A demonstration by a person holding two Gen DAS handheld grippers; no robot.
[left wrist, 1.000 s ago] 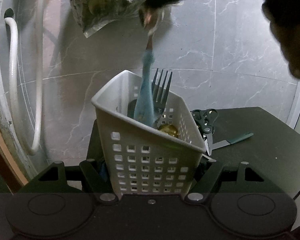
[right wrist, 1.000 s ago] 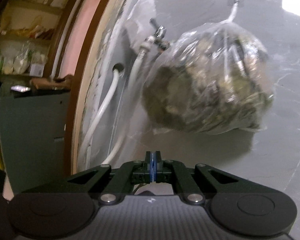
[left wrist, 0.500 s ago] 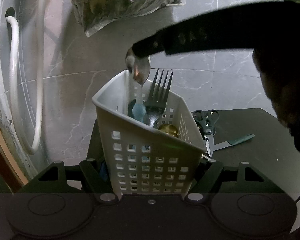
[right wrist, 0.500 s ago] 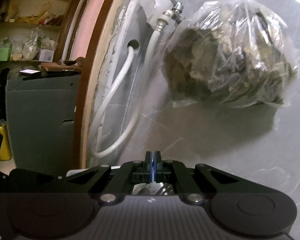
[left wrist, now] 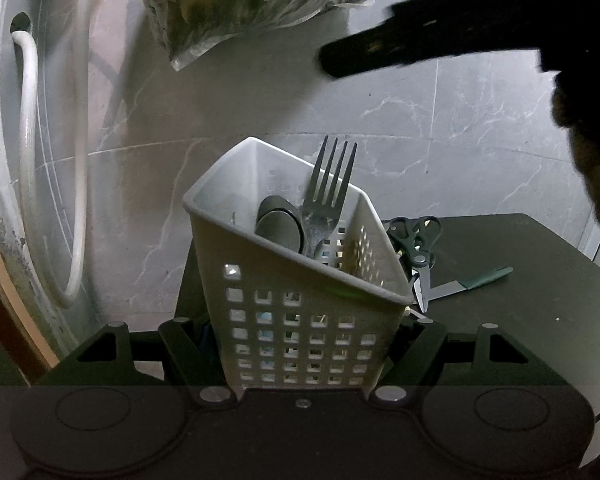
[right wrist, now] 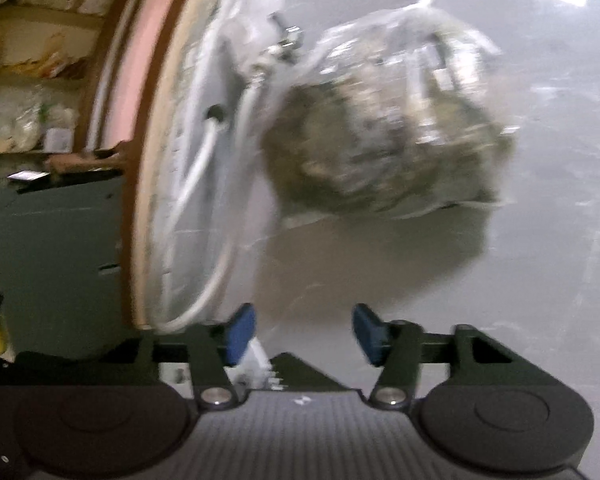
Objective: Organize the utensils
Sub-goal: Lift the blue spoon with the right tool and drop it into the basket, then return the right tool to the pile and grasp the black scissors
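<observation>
The left gripper (left wrist: 300,344) has its jaws clamped on the lower walls of a white perforated caddy (left wrist: 292,292), which stands tilted between them over the near edge of a dark tabletop (left wrist: 520,288). Inside the caddy a fork (left wrist: 326,196) stands tines up, with a dark spoon bowl (left wrist: 280,228) just left of it and pale blue showing through the lower holes. Behind the caddy, black scissors (left wrist: 418,248) and a green-handled knife (left wrist: 470,282) lie on the tabletop. The right gripper (right wrist: 304,332) has its jaws opening, blue pads (right wrist: 240,330) apart with nothing between them; in the left view its finger (left wrist: 440,40) hangs above the caddy, apart from it. Farther back, white hoses (left wrist: 28,152) and a clear bag (right wrist: 388,136) hang on the grey marble wall (left wrist: 480,140).
</observation>
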